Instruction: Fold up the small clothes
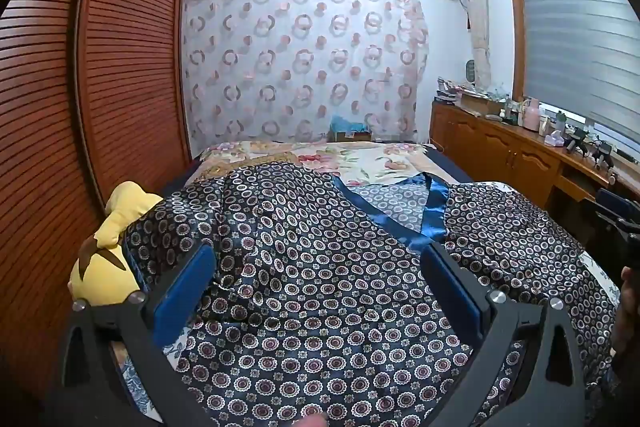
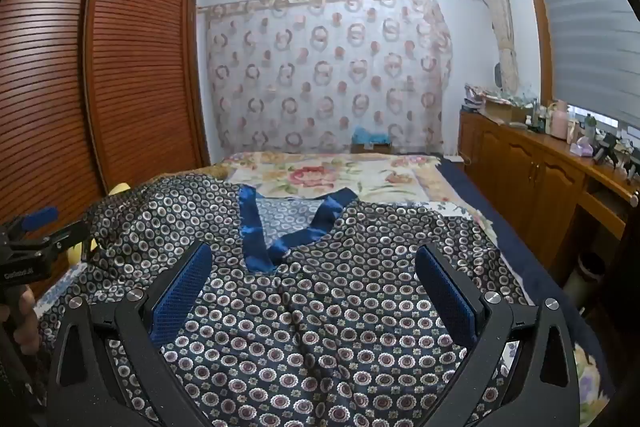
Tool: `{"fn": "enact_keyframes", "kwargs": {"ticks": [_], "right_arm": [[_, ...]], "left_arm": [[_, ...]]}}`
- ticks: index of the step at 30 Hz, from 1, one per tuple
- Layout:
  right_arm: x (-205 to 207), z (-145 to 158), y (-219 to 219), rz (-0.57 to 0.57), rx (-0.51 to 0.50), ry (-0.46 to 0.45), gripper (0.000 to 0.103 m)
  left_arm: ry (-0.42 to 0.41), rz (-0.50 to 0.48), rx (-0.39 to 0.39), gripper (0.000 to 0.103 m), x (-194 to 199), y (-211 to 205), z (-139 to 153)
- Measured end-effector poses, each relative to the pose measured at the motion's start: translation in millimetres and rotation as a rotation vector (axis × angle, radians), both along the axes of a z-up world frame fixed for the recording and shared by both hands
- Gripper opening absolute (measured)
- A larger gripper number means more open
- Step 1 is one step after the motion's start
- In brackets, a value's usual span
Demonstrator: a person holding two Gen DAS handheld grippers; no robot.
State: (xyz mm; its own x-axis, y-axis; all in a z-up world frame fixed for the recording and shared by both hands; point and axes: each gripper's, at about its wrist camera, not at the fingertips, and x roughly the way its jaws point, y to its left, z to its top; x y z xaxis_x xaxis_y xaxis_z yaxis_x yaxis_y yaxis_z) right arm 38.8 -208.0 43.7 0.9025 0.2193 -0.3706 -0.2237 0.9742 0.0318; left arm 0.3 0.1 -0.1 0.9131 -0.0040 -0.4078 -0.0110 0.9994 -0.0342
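Both tongs (image 1: 316, 275) (image 2: 314, 277) gape empty over the patterned garment (image 1: 320, 267), which half-hides a yellow plush toy (image 1: 108, 255).

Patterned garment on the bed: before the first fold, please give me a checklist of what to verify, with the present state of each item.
1. Left gripper open, nothing held: ok.
2. Right gripper open, nothing held: ok.
3. Patterned garment spread out on the bed: ok.
4. Garment flat: not ok, wrinkled, with one side bunched near the yellow plush toy.
5. Blue satin neckline visible as a centre reference: ok.
6. Bottom hem visible: cannot tell, it lies outside both views.
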Motion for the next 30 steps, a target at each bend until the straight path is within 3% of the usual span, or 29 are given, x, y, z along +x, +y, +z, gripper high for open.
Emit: {"fn": "enact_keyframes", "kwargs": {"ticks": [30], "right_arm": [[-1.8,-0.1,3.3,0.001,-0.008,-0.003,0.103]], "left_arm": [[-0.021,-0.003,0.006,0.103,-5.4,-1.2,9.4]]}}
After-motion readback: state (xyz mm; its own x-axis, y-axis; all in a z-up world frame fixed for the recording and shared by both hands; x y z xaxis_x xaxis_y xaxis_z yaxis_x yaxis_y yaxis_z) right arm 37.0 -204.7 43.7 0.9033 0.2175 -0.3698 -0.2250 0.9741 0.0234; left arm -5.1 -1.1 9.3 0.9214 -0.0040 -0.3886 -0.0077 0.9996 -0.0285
